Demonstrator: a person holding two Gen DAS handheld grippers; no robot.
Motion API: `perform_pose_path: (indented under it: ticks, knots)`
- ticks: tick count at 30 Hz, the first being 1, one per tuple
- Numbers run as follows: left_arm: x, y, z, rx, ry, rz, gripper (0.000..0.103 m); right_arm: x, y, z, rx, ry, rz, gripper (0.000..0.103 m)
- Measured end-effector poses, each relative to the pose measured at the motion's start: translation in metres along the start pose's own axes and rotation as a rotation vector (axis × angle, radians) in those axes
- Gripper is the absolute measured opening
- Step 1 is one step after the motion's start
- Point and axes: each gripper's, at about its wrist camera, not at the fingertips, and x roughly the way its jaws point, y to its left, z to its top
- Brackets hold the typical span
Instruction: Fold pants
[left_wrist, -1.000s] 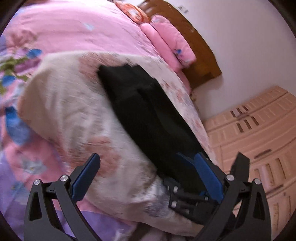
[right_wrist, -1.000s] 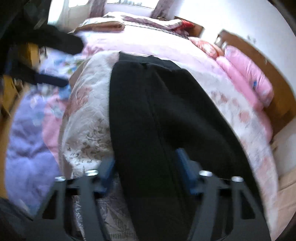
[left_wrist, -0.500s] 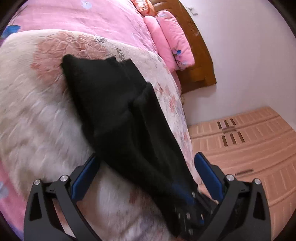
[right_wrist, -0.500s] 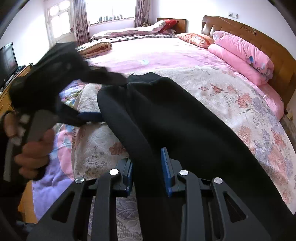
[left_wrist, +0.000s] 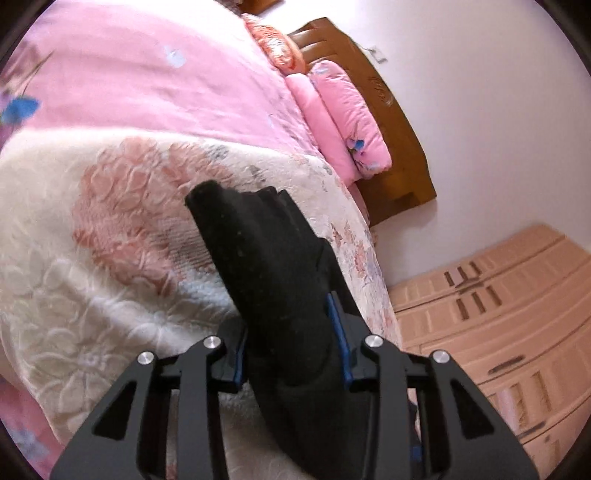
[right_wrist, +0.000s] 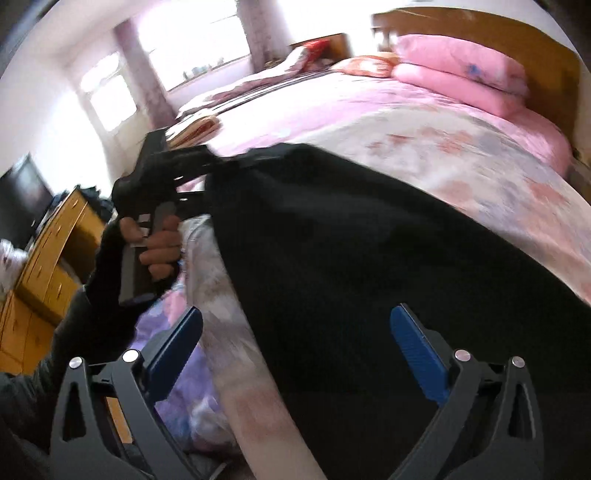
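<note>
Black pants lie lengthwise on the cream floral bedspread. My left gripper is closing, and its blue pads squeeze a bunched fold of the pants' near end. In the right wrist view the pants spread wide across the bed. There a hand holds the left gripper at the cloth's far left corner. My right gripper hovers over the pants' near edge with its jaws opening wide. Its pads touch no cloth.
A pink quilt covers the bed beyond, with pink pillows against a wooden headboard. A pale wardrobe stands to the right. A wooden dresser and a dark screen stand left of the bed.
The left jaws went from wide open to clamped on the pants' bunched edge. The right jaws let go of the pants, sprang wide and drew up and back.
</note>
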Motion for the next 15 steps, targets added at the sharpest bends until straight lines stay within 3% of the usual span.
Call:
perform_pose_path:
  ticks: [3,5,7,8,11,15]
  knots:
    - [-0.009,-0.026,0.001,0.091,-0.034,0.014,0.035,-0.016,-0.023,-0.016,0.011,0.013,-0.135,0.095]
    - [-0.023,-0.061,-0.004,0.198,-0.076,0.021,0.035,-0.011,-0.041,-0.025,0.051,0.055,-0.171,0.091]
    - [-0.033,-0.102,-0.011,0.291,-0.111,0.019,0.035,0.017,-0.052,-0.039,0.028,0.158,-0.259,0.099]
    - [-0.038,-0.125,-0.017,0.337,-0.123,0.012,0.035,0.016,-0.051,-0.041,0.010,0.119,-0.247,0.099]
    - [-0.047,-0.211,-0.051,0.540,-0.149,-0.003,0.035,0.009,-0.052,-0.036,0.033,0.134,-0.241,0.098]
    - [-0.038,-0.302,-0.120,0.781,-0.147,-0.018,0.035,-0.077,-0.088,-0.052,0.258,-0.144,-0.214,0.098]
